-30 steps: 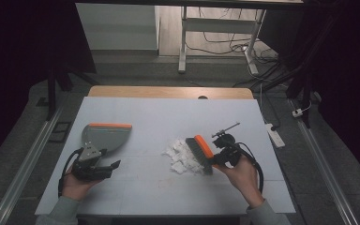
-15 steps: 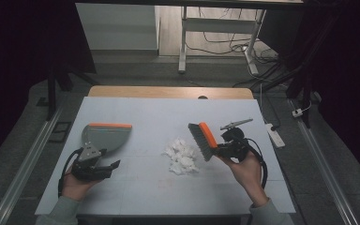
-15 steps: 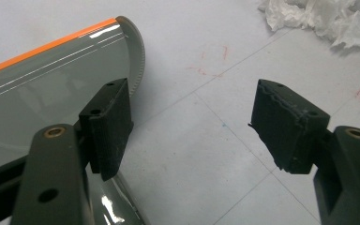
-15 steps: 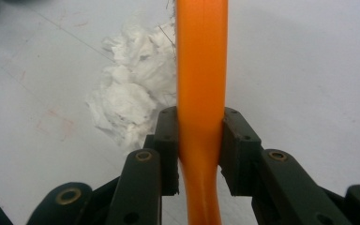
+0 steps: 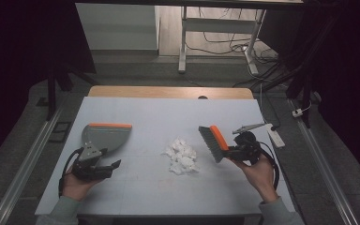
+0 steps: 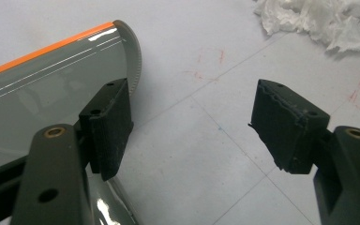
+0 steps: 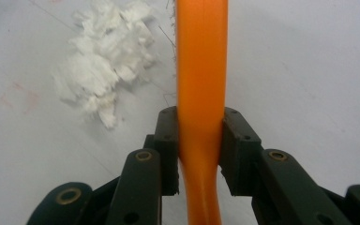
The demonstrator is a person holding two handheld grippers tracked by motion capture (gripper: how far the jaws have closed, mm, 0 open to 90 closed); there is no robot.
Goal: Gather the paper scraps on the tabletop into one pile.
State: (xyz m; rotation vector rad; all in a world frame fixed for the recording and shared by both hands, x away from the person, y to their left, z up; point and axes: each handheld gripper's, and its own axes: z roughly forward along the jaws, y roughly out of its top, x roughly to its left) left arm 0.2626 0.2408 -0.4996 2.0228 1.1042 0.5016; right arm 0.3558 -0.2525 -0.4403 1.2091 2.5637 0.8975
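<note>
A grey dustpan point(image 5: 107, 135) with an orange edge lies at the table's left; in the left gripper view the dustpan point(image 6: 51, 89) sits just behind my left jaw. My left gripper point(image 5: 110, 161) point(image 6: 194, 112) rests low beside it, open, with bare table between its jaws. A pile of white paper scraps point(image 5: 182, 156) point(image 6: 323, 18) point(image 7: 105, 61) lies mid-table. My right gripper point(image 5: 232, 151) point(image 7: 201, 117) is shut on the orange handle of a hand brush point(image 5: 212, 143) point(image 7: 201, 56). The brush hangs just right of the pile, bristles facing it, not touching it.
The white table top point(image 5: 168, 112) ends in a wooden strip at the far side. A white power strip point(image 5: 275, 137) lies at the right edge near my right hand. Dark floor, rails and cables surround the table.
My right gripper has carried the brush to the right, off the paper pile, and slightly up. The left gripper and the dustpan have stayed where they were.
</note>
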